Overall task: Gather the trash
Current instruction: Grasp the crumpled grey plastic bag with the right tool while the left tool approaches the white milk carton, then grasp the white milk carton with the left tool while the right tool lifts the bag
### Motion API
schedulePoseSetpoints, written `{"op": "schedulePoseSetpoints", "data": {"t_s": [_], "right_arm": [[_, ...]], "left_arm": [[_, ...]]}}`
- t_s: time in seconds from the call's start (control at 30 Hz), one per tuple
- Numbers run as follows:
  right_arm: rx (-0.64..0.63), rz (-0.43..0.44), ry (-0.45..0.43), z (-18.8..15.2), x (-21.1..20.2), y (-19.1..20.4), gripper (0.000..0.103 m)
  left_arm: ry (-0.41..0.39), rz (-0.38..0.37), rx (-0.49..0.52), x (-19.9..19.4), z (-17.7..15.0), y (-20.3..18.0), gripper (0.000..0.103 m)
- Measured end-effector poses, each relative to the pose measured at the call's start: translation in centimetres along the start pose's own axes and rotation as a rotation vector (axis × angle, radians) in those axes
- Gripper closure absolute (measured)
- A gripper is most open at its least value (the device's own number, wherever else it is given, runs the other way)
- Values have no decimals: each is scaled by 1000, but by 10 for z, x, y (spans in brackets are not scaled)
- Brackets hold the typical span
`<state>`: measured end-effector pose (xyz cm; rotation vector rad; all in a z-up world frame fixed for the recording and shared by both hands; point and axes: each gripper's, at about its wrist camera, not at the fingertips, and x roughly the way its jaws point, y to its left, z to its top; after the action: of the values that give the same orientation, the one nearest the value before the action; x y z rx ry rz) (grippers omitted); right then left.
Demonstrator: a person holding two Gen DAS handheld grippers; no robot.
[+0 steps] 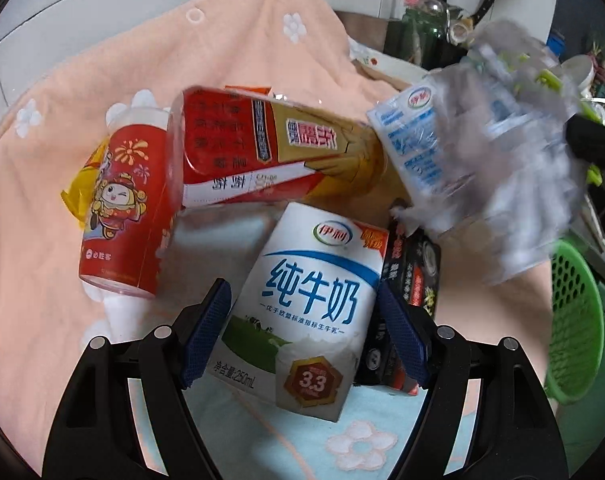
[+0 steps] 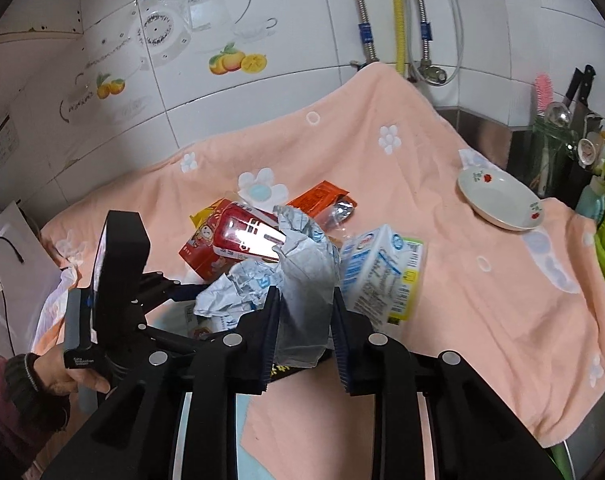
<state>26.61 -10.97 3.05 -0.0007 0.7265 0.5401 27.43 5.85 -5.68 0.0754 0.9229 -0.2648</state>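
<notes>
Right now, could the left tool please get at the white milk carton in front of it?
Probably yes: the left tool is open with the white milk carton already between its pads, nothing lying on top of it.

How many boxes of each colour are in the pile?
White boxes: 2
Red boxes: 2
Black box: 1
Total: 5

Milk carton (image 1: 306,312) between left fingers (image 1: 206,332), on towel (image 1: 42,260). Beyond it, long box (image 1: 270,148); left of that, paper cup (image 1: 122,216). Crumpled wrapper (image 2: 302,280) between right fingers (image 2: 272,336).
</notes>
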Motion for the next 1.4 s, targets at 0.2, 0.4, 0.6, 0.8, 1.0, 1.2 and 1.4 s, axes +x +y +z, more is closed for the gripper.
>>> {"op": "schedulePoseSetpoints", "data": {"t_s": [0.2, 0.4, 0.6, 0.8, 1.0, 1.2, 1.4], "right_arm": [[9, -7, -10, -5, -13, -6, 79], [30, -7, -28, -20, -33, -11, 79], [62, -7, -45, -38, -54, -16, 78], [89, -20, -42, -61, -72, -21, 81], [131, -31, -18, -88, -80, -31, 87], [173, -46, -1, -104, -75, -42, 44], [158, -58, 31, -105, -53, -49, 27]], "left_arm": [[21, -37, -32, 8, 3, 5, 26], [50, -37, -55, 23, 3, 6, 22], [21, -57, -126, 17, -6, 11, 26], [-14, -41, -163, -7, -21, 12, 33], [-52, -35, -187, -32, -34, 10, 34], [-81, -40, -215, -54, -49, 11, 34], [-105, -63, -240, -70, -59, 10, 34]]}}
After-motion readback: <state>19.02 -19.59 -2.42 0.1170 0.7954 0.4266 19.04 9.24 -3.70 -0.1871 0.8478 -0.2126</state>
